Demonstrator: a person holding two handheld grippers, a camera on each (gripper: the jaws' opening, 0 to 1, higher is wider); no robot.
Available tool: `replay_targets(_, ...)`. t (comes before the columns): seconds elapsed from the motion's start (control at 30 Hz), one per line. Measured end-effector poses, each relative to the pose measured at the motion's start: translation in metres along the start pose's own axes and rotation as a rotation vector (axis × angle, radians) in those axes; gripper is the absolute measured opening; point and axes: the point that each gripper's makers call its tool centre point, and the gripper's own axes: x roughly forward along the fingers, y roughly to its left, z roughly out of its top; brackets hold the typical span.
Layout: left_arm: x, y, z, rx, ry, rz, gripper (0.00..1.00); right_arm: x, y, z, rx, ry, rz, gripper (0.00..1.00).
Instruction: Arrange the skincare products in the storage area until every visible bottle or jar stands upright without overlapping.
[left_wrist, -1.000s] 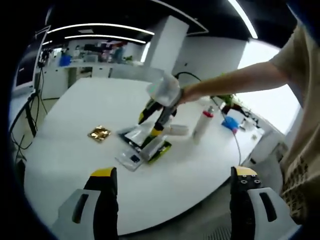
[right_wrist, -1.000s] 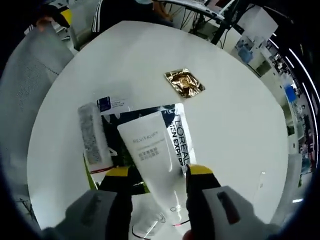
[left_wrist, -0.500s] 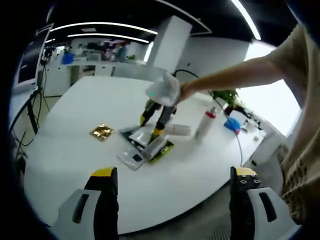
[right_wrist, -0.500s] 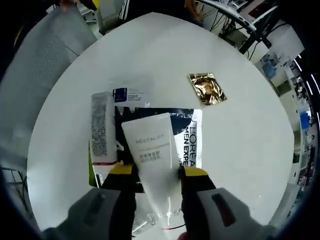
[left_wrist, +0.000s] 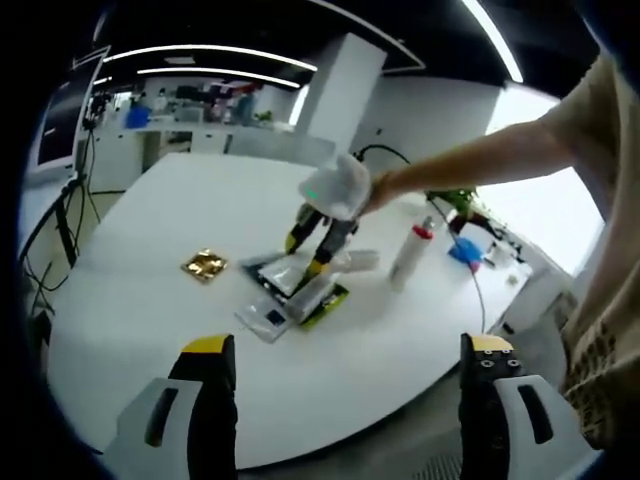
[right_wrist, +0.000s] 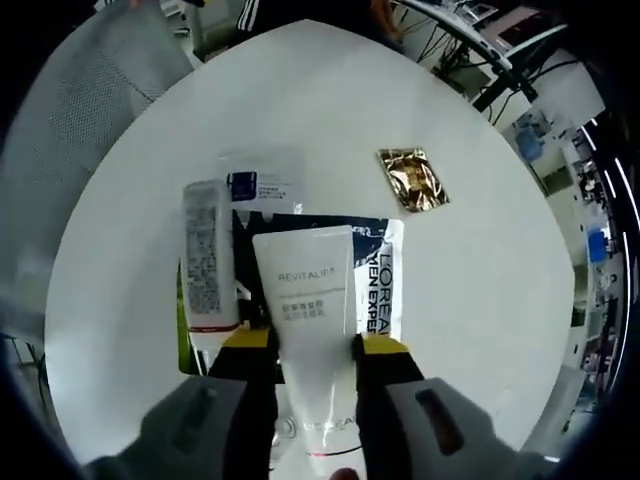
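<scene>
My right gripper (right_wrist: 312, 342) is shut on a white Revitalift tube (right_wrist: 303, 290), which points away from me over a pile. Under the tube lie a dark L'Oreal sachet (right_wrist: 378, 280), a second white tube (right_wrist: 205, 265) to its left and a small blue-labelled sachet (right_wrist: 258, 186). A gold sachet (right_wrist: 412, 180) lies apart from them. In the left gripper view the right gripper (left_wrist: 317, 238) hangs over that pile (left_wrist: 290, 292), and a white bottle with a red cap (left_wrist: 408, 250) stands upright to its right. My left gripper (left_wrist: 345, 365) is open and holds nothing, well short of the pile.
Everything sits on a round white table (left_wrist: 150, 310). A person's arm (left_wrist: 480, 155) reaches in from the right. A pale tube (left_wrist: 358, 260) lies beside the pile. A blue item (left_wrist: 460, 248) sits at the table's far right, and a grey mesh chair (right_wrist: 80, 130) stands beyond the edge.
The right gripper's jaws have drawn together onto the white tube, which now sits straighter between them. The left gripper has stayed where it was.
</scene>
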Motion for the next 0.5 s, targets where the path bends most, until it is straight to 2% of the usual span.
replay_targets(0.5,-0.001,-0.003,0.003,0.012,-0.008,0.001,0.9,-0.03,-0.005,0.003,0.138,-0.084,-0.08,0.27)
